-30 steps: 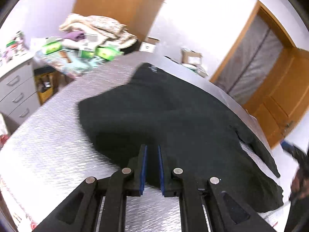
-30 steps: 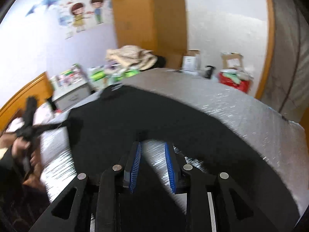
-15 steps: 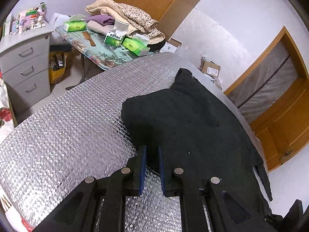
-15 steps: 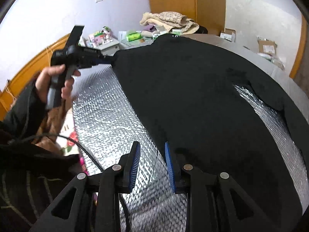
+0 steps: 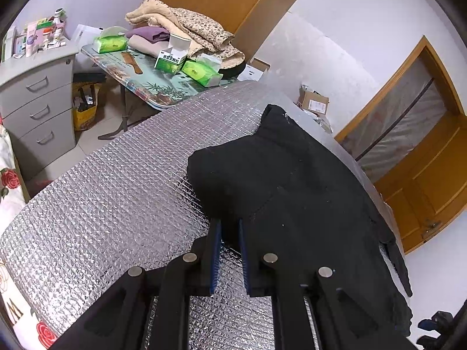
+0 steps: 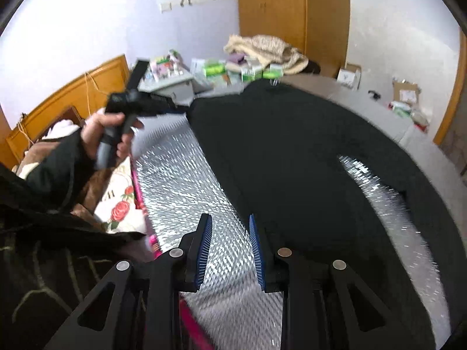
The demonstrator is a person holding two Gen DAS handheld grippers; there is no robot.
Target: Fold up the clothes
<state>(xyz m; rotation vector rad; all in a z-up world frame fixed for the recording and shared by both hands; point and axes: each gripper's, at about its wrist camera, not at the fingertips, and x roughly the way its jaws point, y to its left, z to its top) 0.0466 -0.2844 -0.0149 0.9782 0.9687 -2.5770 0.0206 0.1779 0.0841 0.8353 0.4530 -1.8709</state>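
Observation:
A black garment (image 5: 292, 198) lies spread on a silver quilted foil sheet (image 5: 116, 204). Its near left part is doubled over into a rounded fold. My left gripper (image 5: 227, 227) is shut on the near edge of that fold, with black cloth between the blue pads. In the right wrist view the same garment (image 6: 292, 160) fills the middle, and a hand (image 6: 102, 128) holds the left gripper at its far left corner. My right gripper (image 6: 229, 227) hovers over bare foil (image 6: 181, 180) just left of the garment's near edge. Its jaws are opening and hold nothing.
A side table (image 5: 151, 87) with green tissue packs and a pile of clothes (image 5: 186, 26) stands beyond the sheet. A grey drawer unit (image 5: 38, 102) is at the left. Floral bedding (image 6: 116, 204) borders the foil. Cardboard boxes (image 5: 313, 103) and a wooden door (image 5: 423, 189) stand at the right.
The left gripper has drawn the garment's side inward, so more bare foil shows on the left. The right gripper has slid off the garment to the foil beside it, and its jaws stand wider.

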